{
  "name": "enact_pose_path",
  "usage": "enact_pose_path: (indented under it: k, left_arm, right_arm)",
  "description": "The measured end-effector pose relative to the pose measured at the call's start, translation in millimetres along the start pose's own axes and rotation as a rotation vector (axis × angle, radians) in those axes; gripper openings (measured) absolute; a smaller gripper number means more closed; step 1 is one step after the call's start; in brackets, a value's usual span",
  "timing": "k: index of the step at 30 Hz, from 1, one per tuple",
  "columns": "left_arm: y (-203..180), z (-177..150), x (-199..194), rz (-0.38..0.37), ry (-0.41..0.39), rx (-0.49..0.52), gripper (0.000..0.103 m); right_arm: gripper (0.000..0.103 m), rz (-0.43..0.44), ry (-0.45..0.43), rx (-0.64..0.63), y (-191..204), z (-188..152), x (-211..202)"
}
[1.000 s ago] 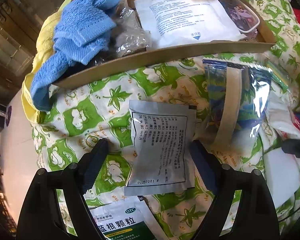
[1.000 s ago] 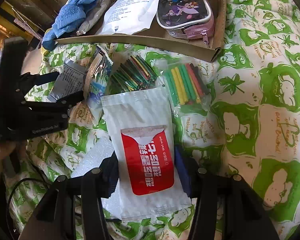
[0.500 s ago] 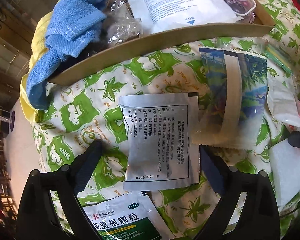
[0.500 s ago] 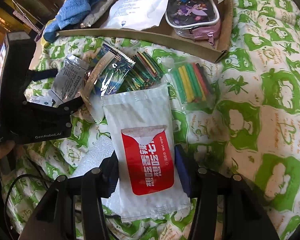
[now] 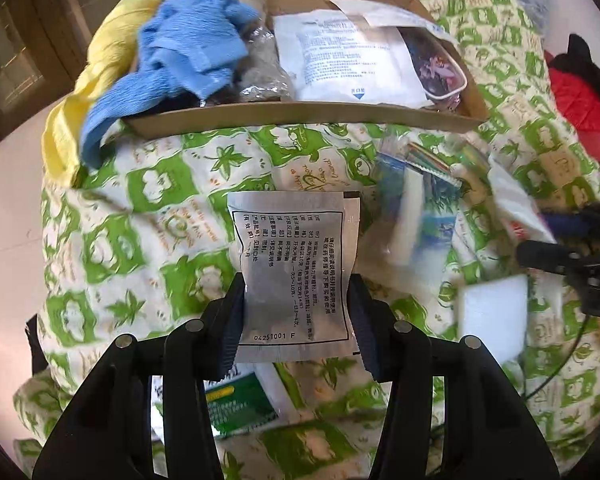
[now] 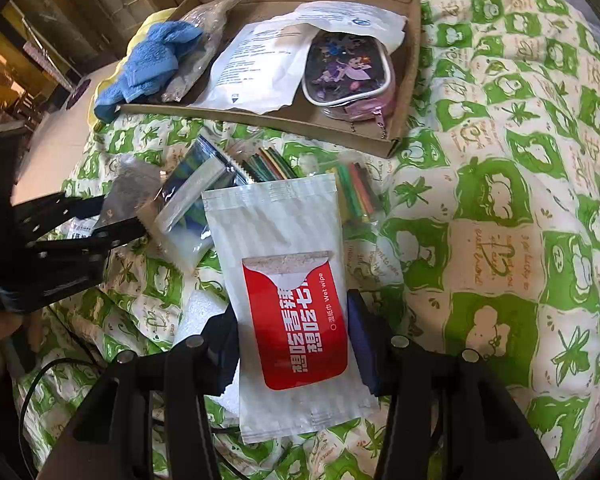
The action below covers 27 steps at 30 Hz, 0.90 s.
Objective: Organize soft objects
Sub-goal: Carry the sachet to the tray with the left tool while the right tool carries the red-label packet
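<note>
My left gripper (image 5: 296, 280) points down over the bed, its jaws closing on a silver printed sachet (image 5: 292, 240); both pads press its sides and it hangs above the quilt. The right gripper (image 6: 292, 308) holds a white and red wet wipe pack (image 6: 276, 232), lifted off the quilt, its jaws still closing slightly on it. Beyond both lies a cardboard tray (image 5: 300, 114) holding a blue towel (image 5: 196, 52), a clear bag, a white printed pouch (image 5: 348, 52) and a cartoon pouch (image 6: 344, 68). The left gripper (image 6: 112, 216) also shows at the left of the right wrist view.
On the green and white quilt (image 6: 500, 200) lie a blue-green packet (image 6: 192, 188), bags of coloured sticks (image 6: 356, 192), a white foam block (image 5: 492, 312) and a green medicine sachet (image 5: 240, 400). A red garment (image 5: 580, 108) lies at the right. A cable runs across the quilt.
The left gripper's jaws have come in onto the silver sachet and raised it off the quilt. The right gripper has risen with the wet wipe pack.
</note>
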<state>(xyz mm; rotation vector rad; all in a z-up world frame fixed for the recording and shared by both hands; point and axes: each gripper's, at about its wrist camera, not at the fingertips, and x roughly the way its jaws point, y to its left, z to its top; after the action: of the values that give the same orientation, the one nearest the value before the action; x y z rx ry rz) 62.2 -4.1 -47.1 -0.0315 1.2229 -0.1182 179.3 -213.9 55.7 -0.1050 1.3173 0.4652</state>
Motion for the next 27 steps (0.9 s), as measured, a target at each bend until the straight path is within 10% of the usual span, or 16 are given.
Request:
enact_pose_path:
  k: [27]
  left_arm:
    - [-7.3,9.1,-16.4,0.072,-0.042,0.0,0.049]
  right_arm:
    - [0.048,0.006,-0.016,-0.001,4.7,11.0,0.5]
